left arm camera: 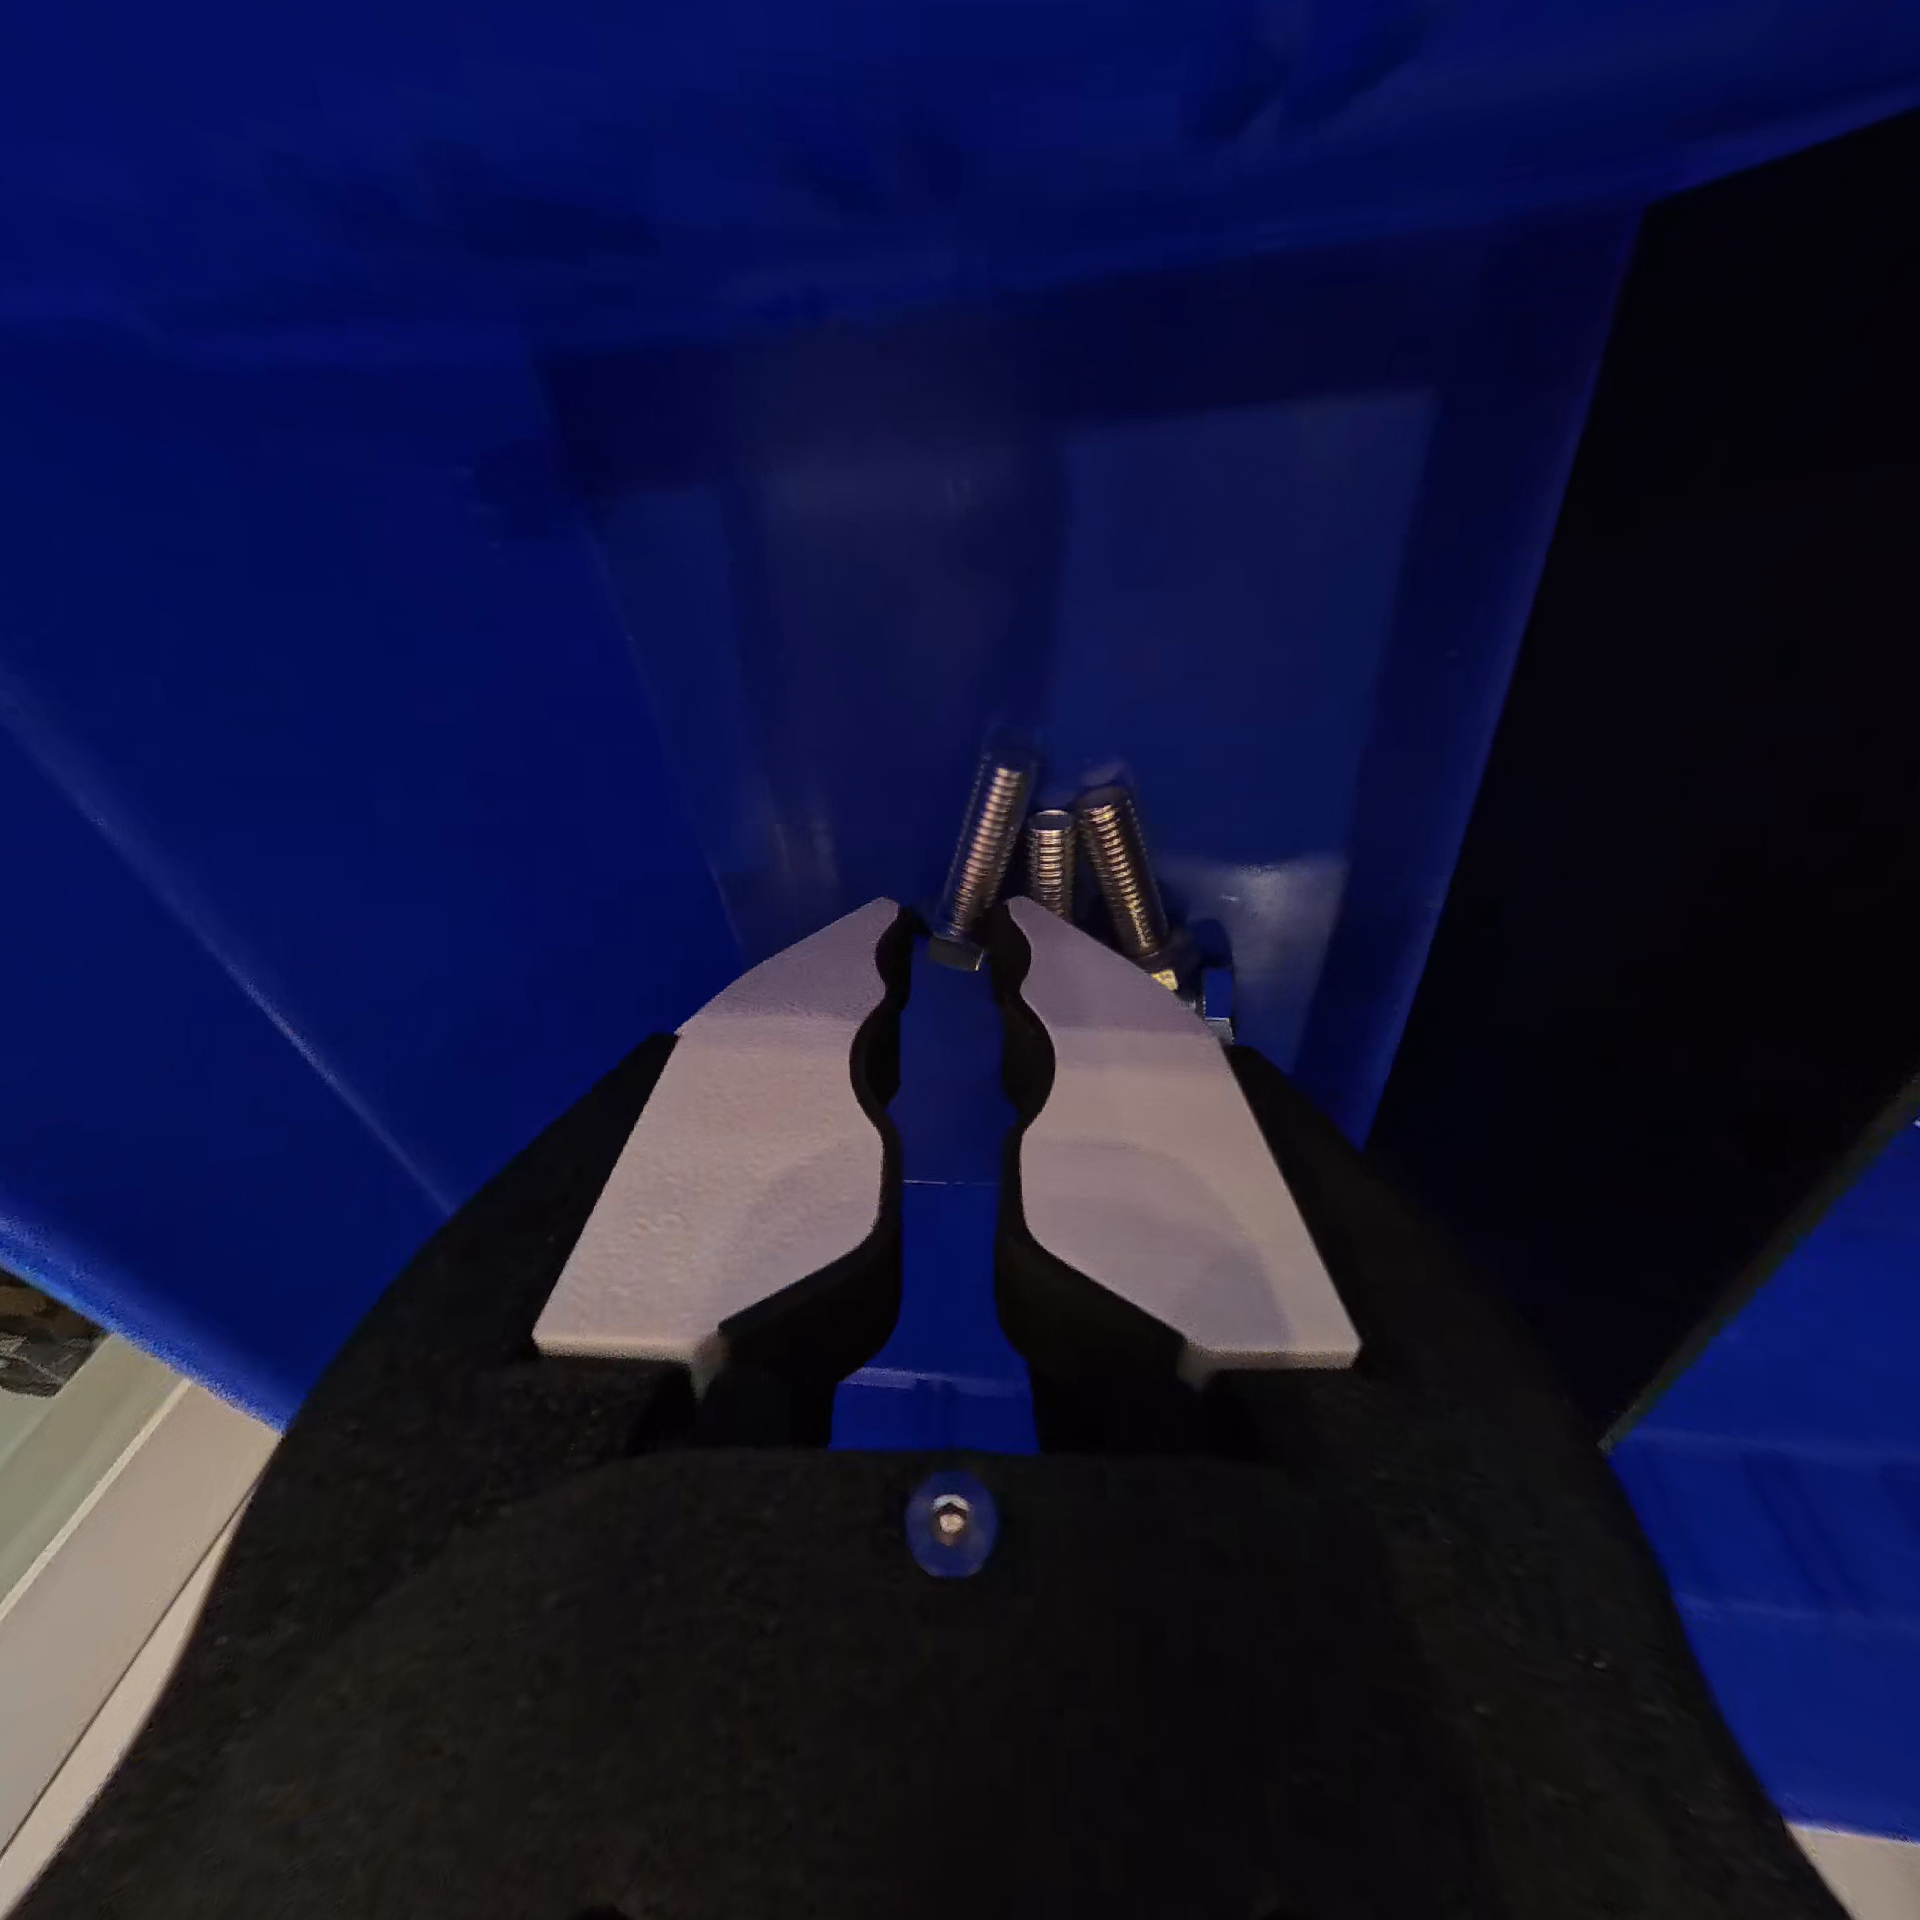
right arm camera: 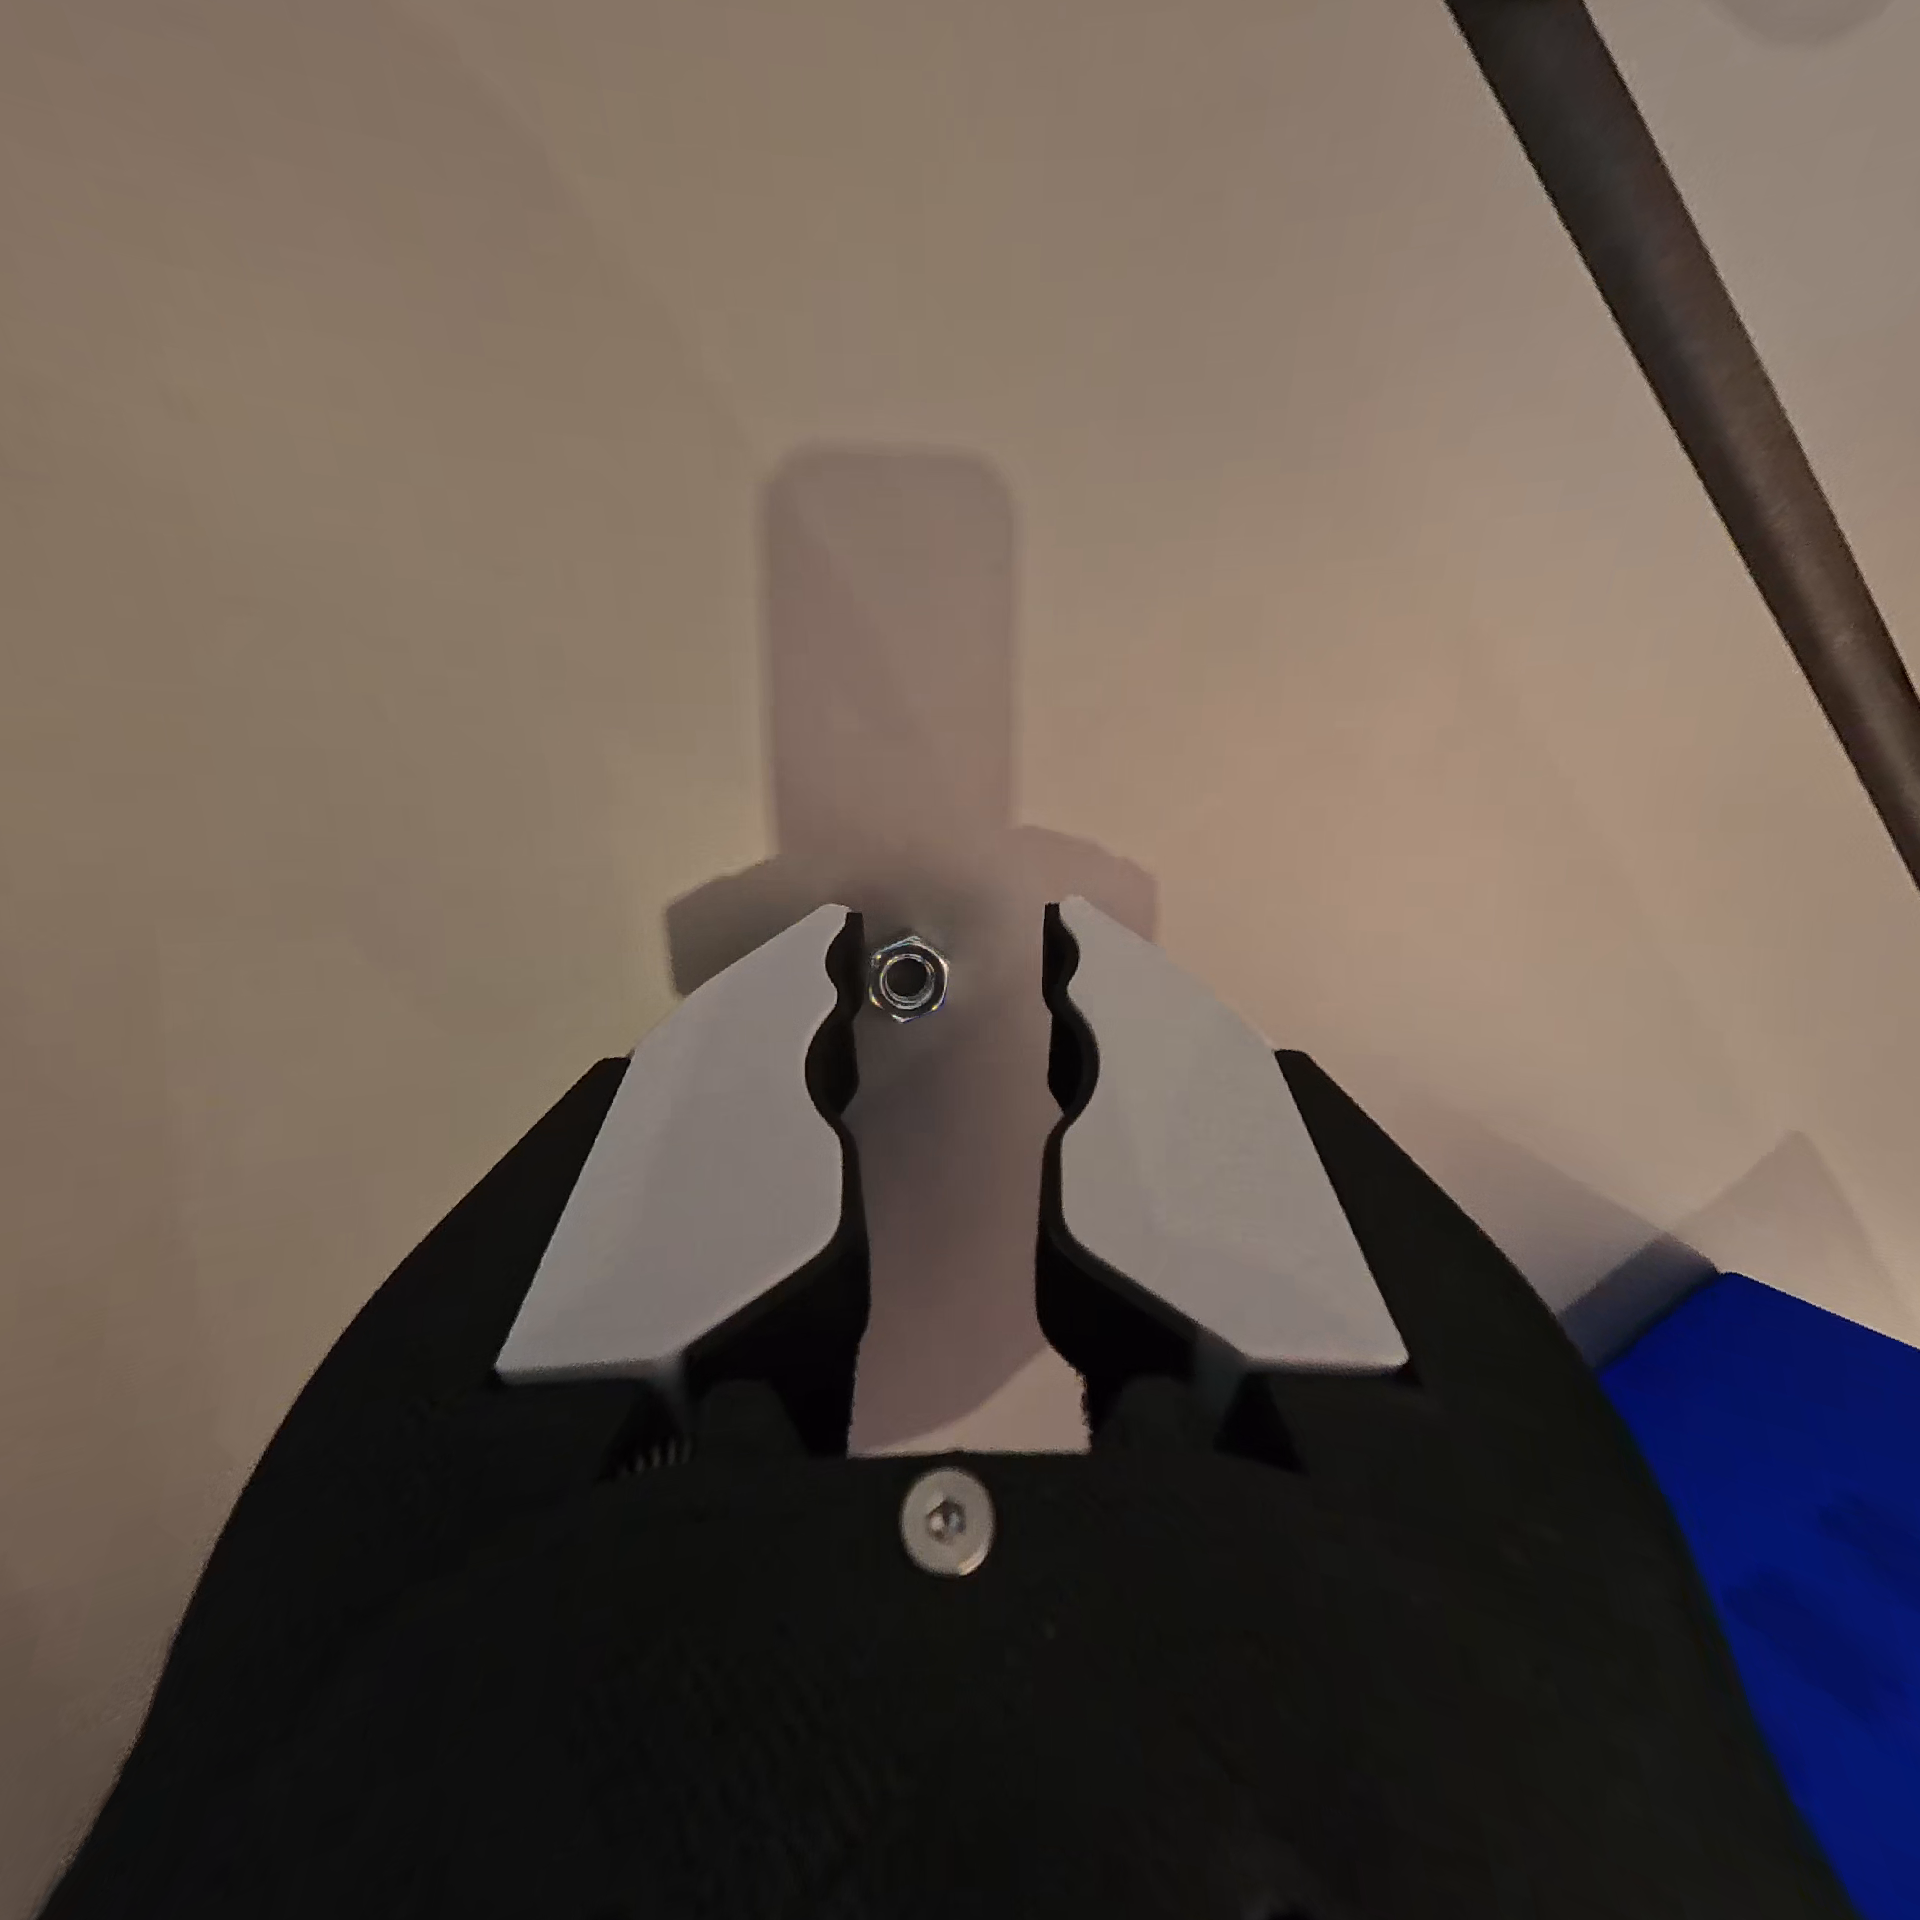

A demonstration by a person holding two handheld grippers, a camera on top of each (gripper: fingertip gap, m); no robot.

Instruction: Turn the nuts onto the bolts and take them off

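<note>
1. Left gripper [left arm camera: 954, 920] sits inside a blue bin [left arm camera: 416, 727], fingers narrowly parted around one bolt's head [left arm camera: 958, 948]; three bolts [left arm camera: 1117, 873] visible.
2. Right gripper [right arm camera: 951, 925] is spread wide; one hex nut [right arm camera: 908, 980] lies on the beige table [right arm camera: 416, 520] beside its left fingertip [right arm camera: 821, 935].
3. No legible writing.

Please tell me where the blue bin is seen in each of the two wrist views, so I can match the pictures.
Left wrist view: the blue bin fills nearly the whole picture; the left tongs reach into its corner, where the bolts lie.
Right wrist view: only a blue corner shows at the lower right edge, beside the right tongs, which are over a nut.
Shared landmark: the pale table.
</note>
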